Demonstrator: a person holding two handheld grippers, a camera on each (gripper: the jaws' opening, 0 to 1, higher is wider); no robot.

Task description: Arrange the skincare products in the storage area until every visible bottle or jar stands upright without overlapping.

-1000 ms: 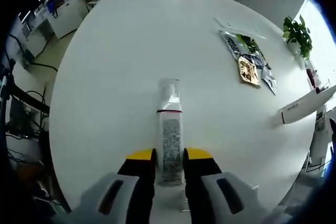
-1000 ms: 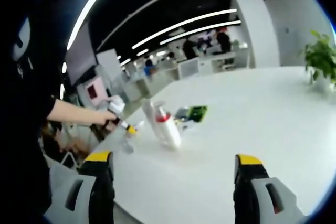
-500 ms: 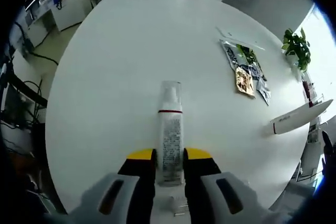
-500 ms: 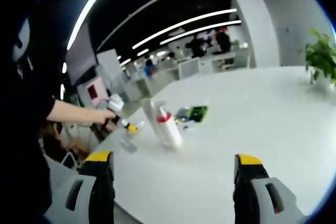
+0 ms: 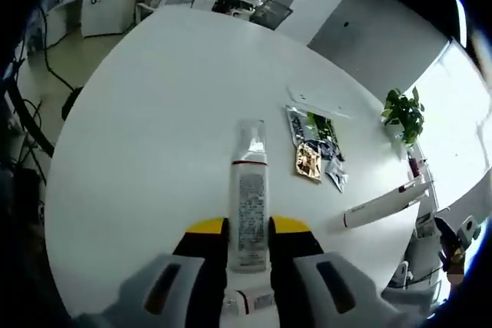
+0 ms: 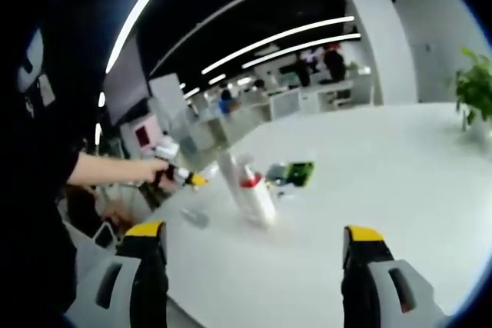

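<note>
- My left gripper (image 5: pixel 247 230) is clamped on the lower body of a clear pump bottle (image 5: pixel 248 197), yellow-tipped jaws tight against either side of it, just as half a second ago.
- What has changed: the left gripper view has swung. The round white table (image 5: pixel 154 136) sits lower and smaller in it than a second ago, and the far office now shows above its far edge. I read that as my hand lifting and tilting, with the bottle carried well above the tabletop.
- In the right gripper view the bottle leans more steeply than before, held out over the table's near-left edge by the person's hand (image 6: pixel 151 170).
- For the task, I judge the bottle is still in transit: not yet stood upright on the table.
- My right gripper (image 6: pixel 254 255) has its jaws spread wide with nothing between them, unchanged.
- The bottle looks slim and transparent, with a clear cap over a white pump head, a red band at the neck and grey print on the body.
- Foil sachets (image 5: pixel 311 151) lie near the table's far-right edge, a long white tube (image 5: pixel 383 203) beyond them towards the right edge.
</note>
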